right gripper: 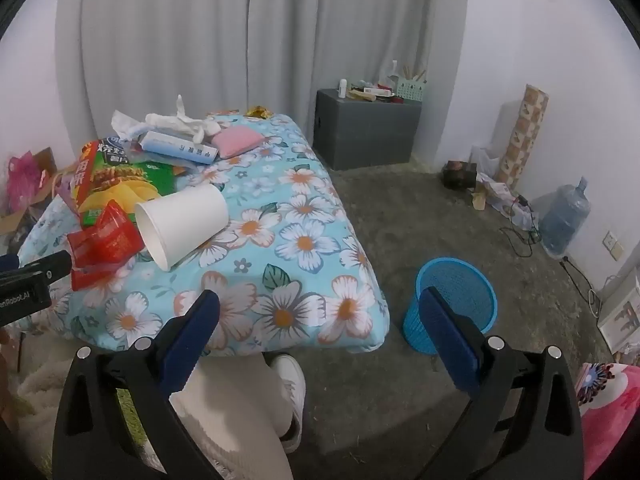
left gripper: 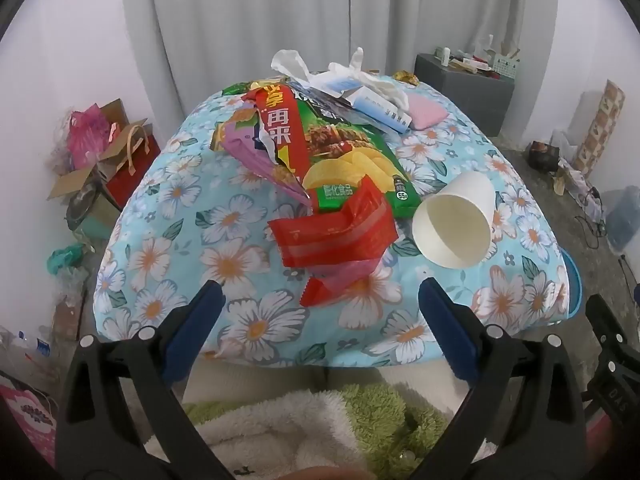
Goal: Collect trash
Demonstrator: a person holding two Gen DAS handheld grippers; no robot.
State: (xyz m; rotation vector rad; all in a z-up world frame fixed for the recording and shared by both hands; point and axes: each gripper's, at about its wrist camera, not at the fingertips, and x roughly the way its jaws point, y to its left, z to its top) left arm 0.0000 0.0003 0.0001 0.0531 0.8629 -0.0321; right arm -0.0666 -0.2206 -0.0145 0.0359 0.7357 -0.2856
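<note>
The left tongs (left gripper: 318, 300) fill the bottom of the left wrist view, blue pads spread as wide as they go with nothing between them, hanging over the near edge of the table (left gripper: 168, 216) with its blue flowered cloth. Below them, at the bottom centre, lies a fluffy green and white garment (left gripper: 320, 420) on the person's lap.

Just above the gap, in the middle of the frame, a red wrapper (left gripper: 334, 232) lies crumpled on the cloth. To its right a white paper cup (left gripper: 456, 224) lies on its side, mouth towards the camera. Behind the wrapper, a green chip bag (left gripper: 352, 156) lies under a red strip packet (left gripper: 280, 120), with a purple wrapper (left gripper: 256, 156) at their left. Higher up sit white tissues (left gripper: 288, 62), a white and blue box (left gripper: 380, 110) and a pink pad (left gripper: 426, 110).

The right tongs (right gripper: 320, 312) take the bottom of the right wrist view, likewise fully spread and holding nothing, over the table's near right corner. The person's pale trouser leg (right gripper: 236, 412) and white shoe (right gripper: 288, 372) show beneath. The cup (right gripper: 184, 224) lies at centre left and the red wrapper (right gripper: 104, 240) beside it, touching. A blue mesh bin (right gripper: 464, 292) stands on the floor at lower right, partly behind the right pad. The left tongs' black body pokes in at the left edge.
</note>
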